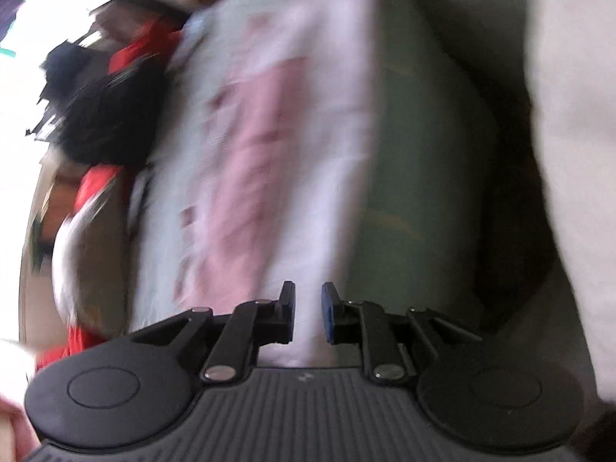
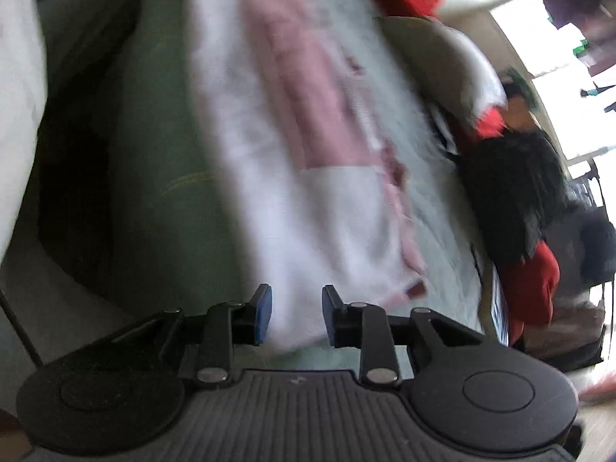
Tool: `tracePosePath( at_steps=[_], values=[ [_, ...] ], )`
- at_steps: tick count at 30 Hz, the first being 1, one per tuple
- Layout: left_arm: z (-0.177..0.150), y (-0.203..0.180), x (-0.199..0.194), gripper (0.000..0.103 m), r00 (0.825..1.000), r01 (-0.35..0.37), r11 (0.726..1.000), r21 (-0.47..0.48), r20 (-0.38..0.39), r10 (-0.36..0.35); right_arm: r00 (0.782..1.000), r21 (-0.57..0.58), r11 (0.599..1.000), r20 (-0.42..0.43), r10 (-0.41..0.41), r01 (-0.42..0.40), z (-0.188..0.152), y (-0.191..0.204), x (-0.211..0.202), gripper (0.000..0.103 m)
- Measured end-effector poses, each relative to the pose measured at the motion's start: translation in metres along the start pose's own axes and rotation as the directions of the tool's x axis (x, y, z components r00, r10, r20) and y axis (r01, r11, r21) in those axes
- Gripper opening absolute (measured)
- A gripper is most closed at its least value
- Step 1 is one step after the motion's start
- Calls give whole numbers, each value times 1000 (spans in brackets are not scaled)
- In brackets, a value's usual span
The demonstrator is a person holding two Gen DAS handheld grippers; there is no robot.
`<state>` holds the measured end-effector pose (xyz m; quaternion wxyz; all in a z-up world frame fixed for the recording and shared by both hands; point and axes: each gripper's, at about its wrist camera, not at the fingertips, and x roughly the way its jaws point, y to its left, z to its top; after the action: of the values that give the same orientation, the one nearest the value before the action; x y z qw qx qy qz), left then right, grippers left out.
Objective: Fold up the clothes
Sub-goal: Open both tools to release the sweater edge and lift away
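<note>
Both wrist views were smeared by motion, so our reading of edges was coarse. The left gripper [image 1: 308, 313] stood with its jaws a little apart and nothing pinched; we saw pale cloth in the gap, but it lay beyond the pads, not between them. The right gripper [image 2: 296, 313] stood somewhat wider, also empty, with the near hem of the same cloth showing through its gap.

The task's thing, a white and pink garment [image 1: 269, 146], lay spread on a light bedsheet [image 2: 435, 200], running from 6 o'clock up to 12 o'clock in both views. A green cloth [image 1: 415, 177] lay just beside it, at 3 o'clock in the left view and 9 o'clock in the right. A pile of red and black clothes [image 1: 111, 131] sat at 9 o'clock in the left view, touching or nearly touching the sheet's edge; we could not tell which.

Risks we noted, as judgement only:
- With both jaws free, the garment's laid portion could slump or unfold if it had not settled flat.
- A regrasp at this blur could catch the bedsheet or the green cloth along with the garment, since the borders were indistinct.
- Uneven grips would skew the next crease.
- A sweep toward the pile could drag loose clothes onto the fold.
</note>
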<state>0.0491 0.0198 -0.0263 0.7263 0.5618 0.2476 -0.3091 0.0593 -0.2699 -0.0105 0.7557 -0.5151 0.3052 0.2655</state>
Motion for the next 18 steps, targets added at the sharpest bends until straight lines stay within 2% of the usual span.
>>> tracePosePath(
  at_steps=[2, 3, 5, 7, 8, 10, 12, 14, 16, 17, 18],
  values=[
    [-5, 26, 3, 29, 1000, -19, 988, -152, 14, 22, 997, 119, 992, 59, -46, 39, -2, -18, -9, 51],
    [-6, 34, 8, 34, 1000, -5, 977, -212, 22, 9, 994, 203, 978, 94, -59, 39, -2, -25, -13, 55],
    [-11, 43, 19, 35, 998, 55, 950, -309, 41, -44, 985, 346, 938, 171, -28, -34, -4, -32, -12, 57],
    [-9, 45, 37, 36, 991, 135, 924, -357, 54, -124, 972, 406, 905, 231, 35, -129, -3, -29, 0, 57],
    [-11, 40, 45, 37, 989, 147, 917, -370, 30, -146, 971, 419, 895, 233, 58, -154, -4, -23, 9, 57],
    [-17, 29, 59, 35, 982, 168, 903, -396, -17, -190, 979, 449, 878, 180, 93, -166, -8, -12, 32, 57],
    [-29, 27, 60, 41, 976, 179, 886, -428, -32, -213, 981, 473, 861, 135, 136, -185, -18, -9, 50, 57],
    [-33, 34, 51, 41, 979, 166, 884, -438, -34, -201, 980, 495, 846, 117, 162, -199, -27, -7, 55, 57],
    [-31, 48, 39, 44, 990, 125, 880, -458, -2, -141, 975, 531, 820, 162, 152, -216, -27, -20, 48, 58],
    [-29, 58, 34, 52, 994, 106, 868, -484, 21, -109, 972, 562, 798, 198, 126, -218, -28, -29, 41, 64],
    [-27, 69, 29, 64, 996, 87, 855, -512, 44, -76, 965, 602, 766, 244, 94, -226, -25, -42, 37, 69]
  ],
)
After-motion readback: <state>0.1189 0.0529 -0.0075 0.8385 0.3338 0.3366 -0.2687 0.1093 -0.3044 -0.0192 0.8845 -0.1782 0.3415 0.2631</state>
